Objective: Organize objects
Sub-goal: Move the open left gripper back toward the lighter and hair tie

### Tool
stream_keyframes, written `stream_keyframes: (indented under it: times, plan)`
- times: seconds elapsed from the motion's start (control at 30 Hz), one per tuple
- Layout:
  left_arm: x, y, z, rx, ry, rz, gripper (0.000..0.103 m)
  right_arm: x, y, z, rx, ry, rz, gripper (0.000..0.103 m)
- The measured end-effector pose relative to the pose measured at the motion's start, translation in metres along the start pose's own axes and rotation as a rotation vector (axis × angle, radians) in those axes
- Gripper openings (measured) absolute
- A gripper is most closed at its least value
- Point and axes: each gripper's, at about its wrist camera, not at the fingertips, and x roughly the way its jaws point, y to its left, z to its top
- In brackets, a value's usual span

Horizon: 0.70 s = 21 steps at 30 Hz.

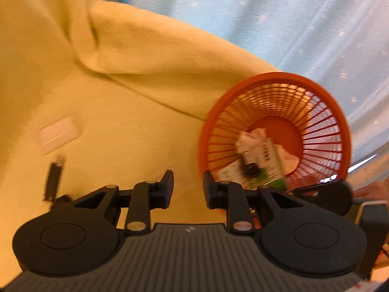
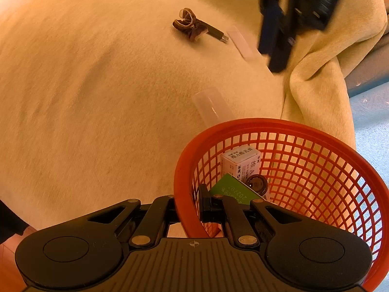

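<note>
right gripper (image 2: 188,209) clamping red basket (image 2: 316,131) rim, left gripper (image 1: 188,189) apparently empty

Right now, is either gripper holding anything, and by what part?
The right gripper holds the red basket by its near rim, one finger outside the wall and one inside. The left gripper is open and holds nothing.

One red mesh basket (image 2: 287,131) holds one white medicine box (image 2: 239,161), one green box (image 2: 228,189), one dark round bottle (image 2: 256,183) and perhaps two crumpled tissues (image 1: 252,135). On the blanket (image 2: 97,97): one brown hair tie (image 2: 187,24), one black clip (image 2: 216,34), one clear tube (image 2: 212,108), one white flat packet (image 2: 242,43).
</note>
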Motion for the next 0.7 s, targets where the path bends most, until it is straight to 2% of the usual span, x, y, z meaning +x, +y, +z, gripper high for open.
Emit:
stream_keyframes:
  times: [0.27, 0.53, 0.7]
  plan:
    - [-0.013, 0.05, -0.027, -0.055, 0.019, 0.156, 0.023, 0.0, 0.0, 0.001, -0.004, 0.001, 0.001, 0.002]
    - [-0.02, 0.095, -0.046, -0.116, 0.049, 0.278, 0.042, 0.001, 0.0, 0.002, -0.009, 0.009, 0.003, 0.002]
    - [-0.011, 0.111, -0.051, -0.133, 0.065, 0.308, 0.047, 0.001, 0.0, 0.002, -0.006, 0.012, 0.003, 0.002]
